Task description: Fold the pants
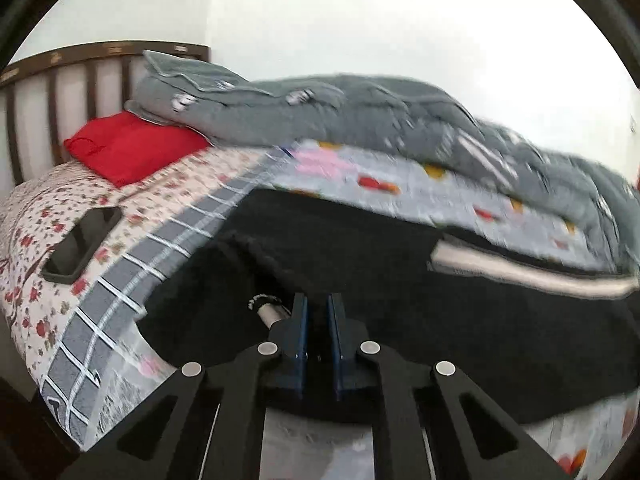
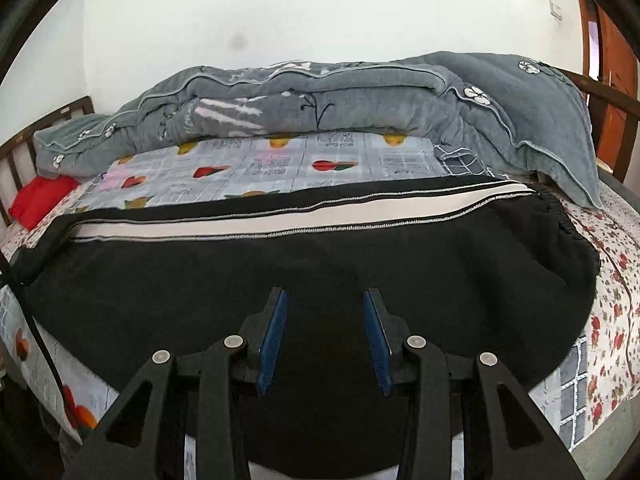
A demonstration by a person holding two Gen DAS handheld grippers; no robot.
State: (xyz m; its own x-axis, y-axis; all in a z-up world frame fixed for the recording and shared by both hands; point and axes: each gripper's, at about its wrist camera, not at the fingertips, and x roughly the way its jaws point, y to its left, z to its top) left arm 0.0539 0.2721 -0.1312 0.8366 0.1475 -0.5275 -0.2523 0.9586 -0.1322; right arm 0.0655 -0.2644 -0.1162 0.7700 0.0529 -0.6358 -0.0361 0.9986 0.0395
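Observation:
Black pants [image 2: 320, 256] with a white side stripe [image 2: 280, 220] lie spread across the bed, the elastic waistband [image 2: 576, 236] at the right. In the left wrist view the same pants [image 1: 400, 280] fill the middle, blurred. My left gripper [image 1: 318, 300] sits low on the cloth with its blue pads nearly together and black fabric in the narrow slit between them. A drawstring end with a metal tip [image 1: 268, 308] lies just left of its fingers. My right gripper [image 2: 326, 294] hovers over the middle of the pants, open, with nothing between its pads.
A rumpled grey quilt [image 2: 320, 96] is piled along the far side of the bed. A red cloth [image 1: 132, 148] lies by the wooden headboard [image 1: 52, 80]. A black phone [image 1: 80, 244] rests on the floral sheet [image 1: 48, 216]. A brown door [image 2: 612, 80] stands at the right.

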